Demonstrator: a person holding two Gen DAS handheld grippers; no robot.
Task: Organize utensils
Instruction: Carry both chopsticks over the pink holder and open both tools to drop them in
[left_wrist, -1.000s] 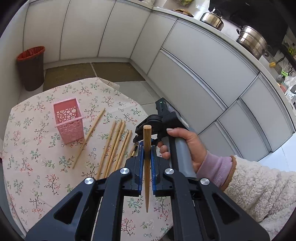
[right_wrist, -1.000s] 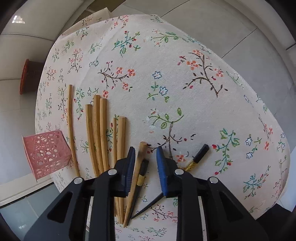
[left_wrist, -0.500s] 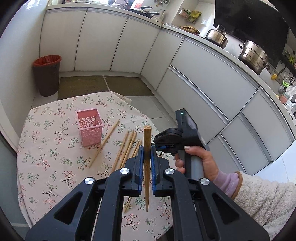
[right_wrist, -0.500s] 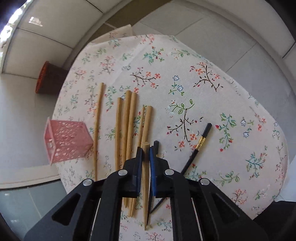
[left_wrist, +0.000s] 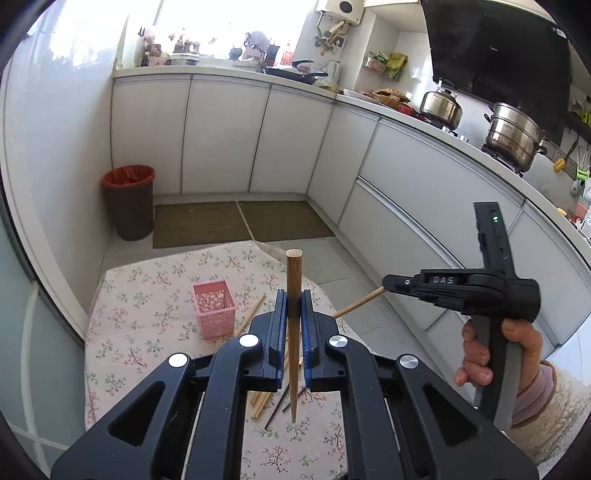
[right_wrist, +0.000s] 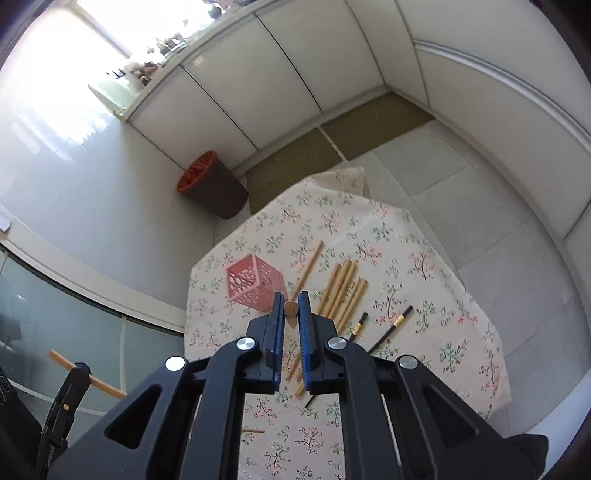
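My left gripper (left_wrist: 293, 314) is shut on a wooden chopstick (left_wrist: 293, 295), held upright well above the table. My right gripper (right_wrist: 291, 314) is shut on another wooden chopstick (right_wrist: 290, 309), seen end-on; it shows in the left wrist view (left_wrist: 358, 304) sticking out of the right gripper (left_wrist: 386, 286). The pink perforated holder (right_wrist: 255, 286) stands on the floral tablecloth (right_wrist: 406, 258); it also shows in the left wrist view (left_wrist: 214, 308). Several wooden chopsticks (right_wrist: 343, 288) and two black chopsticks (right_wrist: 391, 328) lie on the cloth right of the holder.
A brown bin with a red liner (left_wrist: 129, 201) stands on the floor by the white cabinets (left_wrist: 221, 133). Pots (left_wrist: 513, 136) sit on the counter at the right. Floor mats (left_wrist: 243, 221) lie beyond the table.
Both grippers have risen high above the table with their chopsticks. The right gripper lifted its wooden chopstick off the cloth.
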